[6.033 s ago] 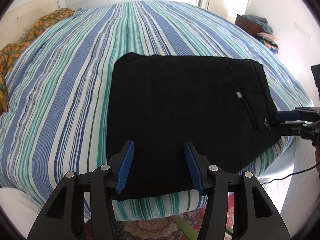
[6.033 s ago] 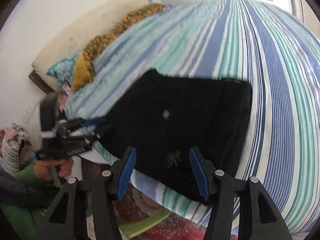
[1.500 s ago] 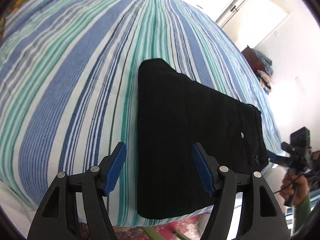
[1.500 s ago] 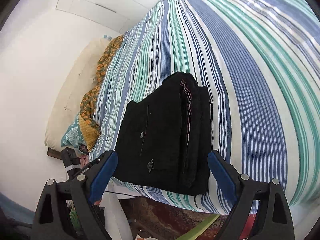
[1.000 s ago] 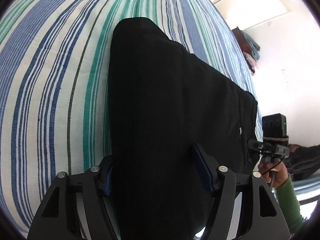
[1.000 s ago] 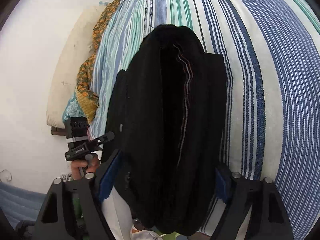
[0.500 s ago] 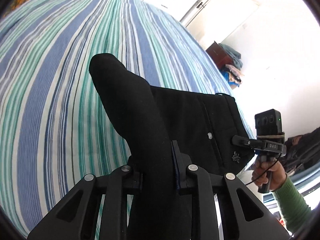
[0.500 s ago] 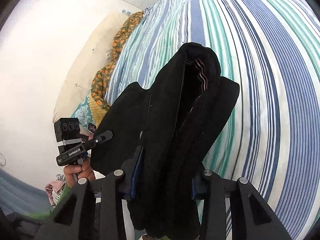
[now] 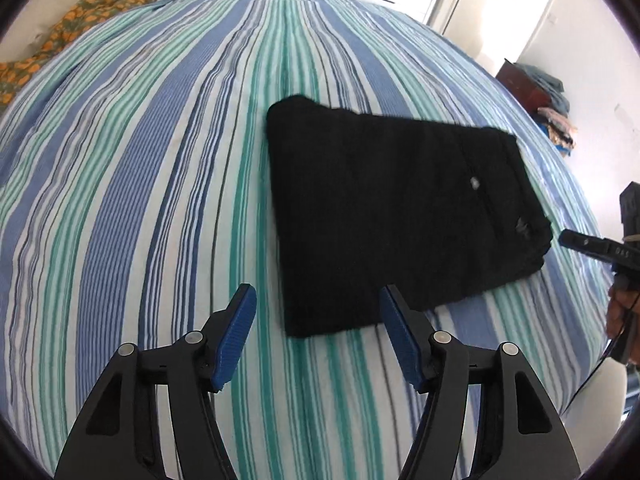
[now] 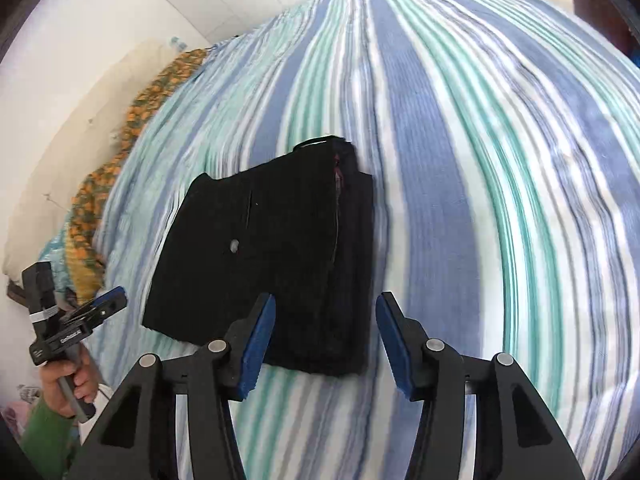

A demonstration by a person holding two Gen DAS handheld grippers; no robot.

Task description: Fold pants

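The black pants [image 9: 392,216] lie folded into a flat rectangle on the striped bed, with a small button facing up. They also show in the right wrist view [image 10: 272,264], where the stacked folded edges face me. My left gripper [image 9: 318,320] is open and empty, just short of the pants' near left corner. My right gripper [image 10: 324,328] is open and empty, just short of the pants' near edge. Each gripper shows in the other's view: the right one [image 9: 588,246] beside the pants' right edge, the left one [image 10: 100,306] beside their left corner.
The bed [image 9: 160,160] with its blue, green and white striped cover fills both views. An orange patterned cloth [image 9: 92,12] and pillows [image 10: 80,120] lie at the head end. A dark cabinet with piled clothes [image 9: 540,96] stands by the white wall.
Half a second ago both grippers were shut on the pants and held them up. Now the pants lie flat further onto the bed, and both grippers have opened and drawn back.
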